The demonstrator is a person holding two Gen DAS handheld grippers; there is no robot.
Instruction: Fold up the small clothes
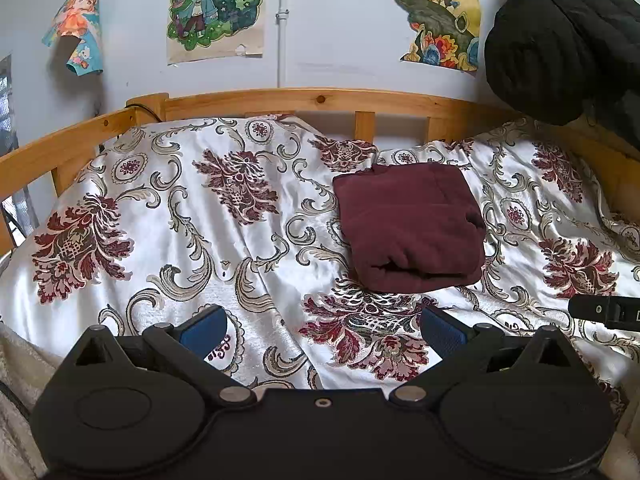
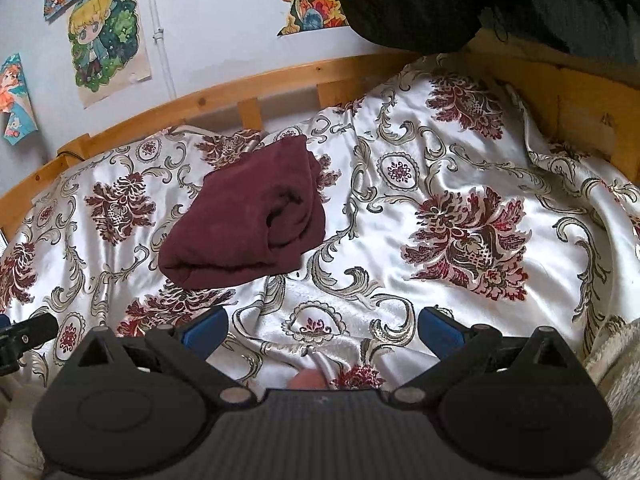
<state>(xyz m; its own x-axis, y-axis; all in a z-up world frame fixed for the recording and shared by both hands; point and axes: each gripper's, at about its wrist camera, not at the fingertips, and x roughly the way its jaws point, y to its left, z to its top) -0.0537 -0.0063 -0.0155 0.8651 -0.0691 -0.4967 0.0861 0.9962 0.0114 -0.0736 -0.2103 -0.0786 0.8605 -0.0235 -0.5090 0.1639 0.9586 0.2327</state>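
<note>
- A maroon soft-knit garment folded into a thick rectangular bundle (image 1: 410,226) is seen lying flat on a white satin bedspread patterned with burgundy flowers and grey scrolls (image 1: 168,216), which covers a bed with a light pine wooden rail (image 1: 304,100).
- In the left wrist view, the bundle is placed ahead of the jaws and toward their right side, well apart from both blue fingertip pads; its long axis runs away from the jaws toward the rail, and its rounded folded edge is turned toward the jaws.
- The left gripper (image 1: 322,326) is held with its jaws spread wide and nothing between them; only bedspread is seen in the gap.
- In the right wrist view, the same bundle (image 2: 244,216) is placed ahead of the jaws and beyond their left finger, tilted, with its rolled fold nearest the jaws and its layered open edges facing right.
- The right gripper (image 2: 322,326) is likewise held with jaws wide apart and nothing gripped, above rumpled bedspread.
- A black ribbed fabric mass (image 1: 560,40) is seen hanging at the upper right, beyond the jaws.
- Cartoon paper posters (image 1: 218,8) are fixed to the pale wall behind the rail.
</note>
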